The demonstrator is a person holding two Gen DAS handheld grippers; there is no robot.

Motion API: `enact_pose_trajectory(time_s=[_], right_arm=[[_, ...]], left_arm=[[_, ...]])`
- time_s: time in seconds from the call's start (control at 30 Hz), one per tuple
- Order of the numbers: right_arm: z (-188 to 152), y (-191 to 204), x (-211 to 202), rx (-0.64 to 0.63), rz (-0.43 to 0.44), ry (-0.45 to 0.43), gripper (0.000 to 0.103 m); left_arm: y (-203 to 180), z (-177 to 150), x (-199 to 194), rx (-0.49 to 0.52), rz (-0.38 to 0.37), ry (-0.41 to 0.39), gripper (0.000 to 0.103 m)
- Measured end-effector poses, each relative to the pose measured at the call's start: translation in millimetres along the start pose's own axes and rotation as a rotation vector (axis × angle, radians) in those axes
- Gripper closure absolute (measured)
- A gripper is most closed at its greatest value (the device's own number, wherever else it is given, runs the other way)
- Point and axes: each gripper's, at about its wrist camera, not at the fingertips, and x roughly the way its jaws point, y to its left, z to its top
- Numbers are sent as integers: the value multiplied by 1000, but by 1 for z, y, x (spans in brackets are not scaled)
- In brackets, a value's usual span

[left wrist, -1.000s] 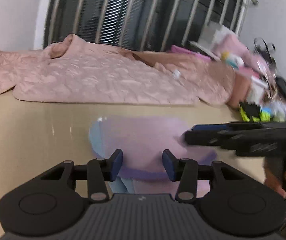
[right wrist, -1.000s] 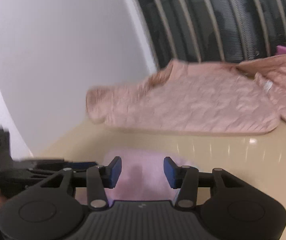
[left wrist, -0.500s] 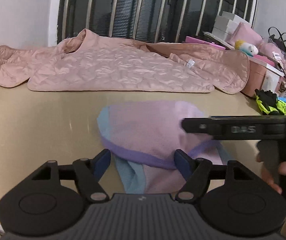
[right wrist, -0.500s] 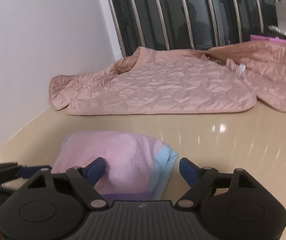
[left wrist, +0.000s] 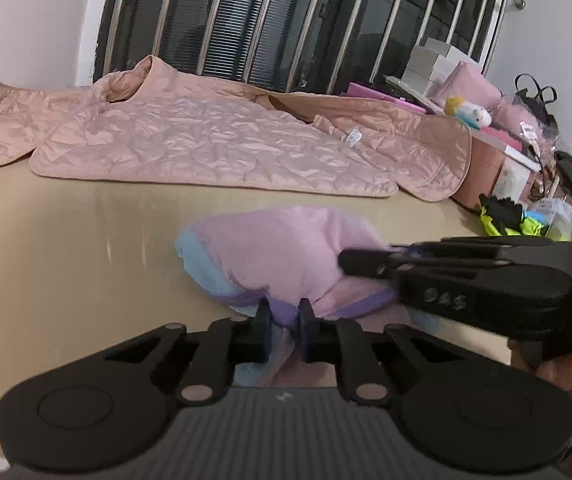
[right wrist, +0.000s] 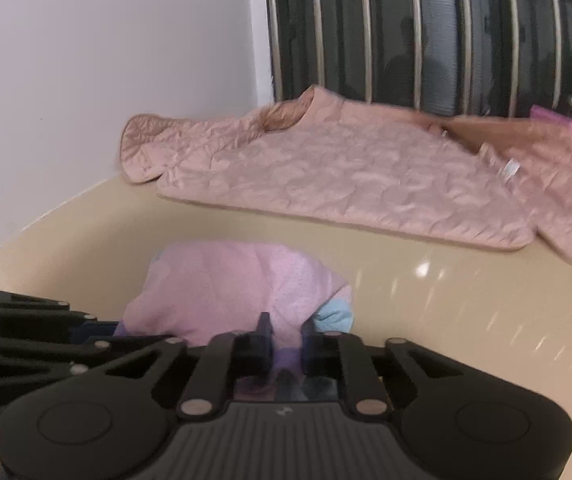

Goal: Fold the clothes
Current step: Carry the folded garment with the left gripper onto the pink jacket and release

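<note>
Both grippers are down on the small pink garment (left wrist: 286, 252) now, side by side at its near edge. The left gripper (left wrist: 285, 318) has just been closing, and its jaws stand almost together with the purple hem band (left wrist: 282, 314) bunched between the pads. I read that as a firm pinch on the trim, where the cloth is thickest and least likely to slip.

Over on the right wrist view, the right gripper (right wrist: 286, 334) has likewise just been closing, jaws nearly shut, and pink-and-purple fabric is squeezed between them. Two grips on the same hem, a little apart: that looks like the set-up for lifting the edge evenly so it carries over in one straight line.

The garment itself lies on the beige table (left wrist: 66, 248), near my edge, rounded and slightly humped in the middle, with a light blue panel (left wrist: 202, 270) showing along one side. It rests apart from the big quilted pink jacket (left wrist: 206, 140), which is spread out against the barred window (left wrist: 286, 20) at the back, well clear of my working patch. Off to the right there's clutter of boxes and bags (left wrist: 498, 120), none of it near the fold.

My guess is a fold away from me comes next.
</note>
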Motion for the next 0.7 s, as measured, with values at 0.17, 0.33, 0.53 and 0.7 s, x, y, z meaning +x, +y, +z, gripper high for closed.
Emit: enact_pose_trajectory(time_s=[0.17,0.33,0.53,0.7], right_arm=[[34,-12,-13,-21,-66,-109,95],[96,-53,-20,-48,-137,-230,95],[177,-126,15,-75,-231,-310,95],[218,-176,117,-15,-271,-245,94]], left_arm=[[-15,50,8,93,-26,-111,92],[-22,126,34,116,-109,-243,92],[-32,210,112,148,-117,-307,92],[-16,253,227,106,-104,-195,90]])
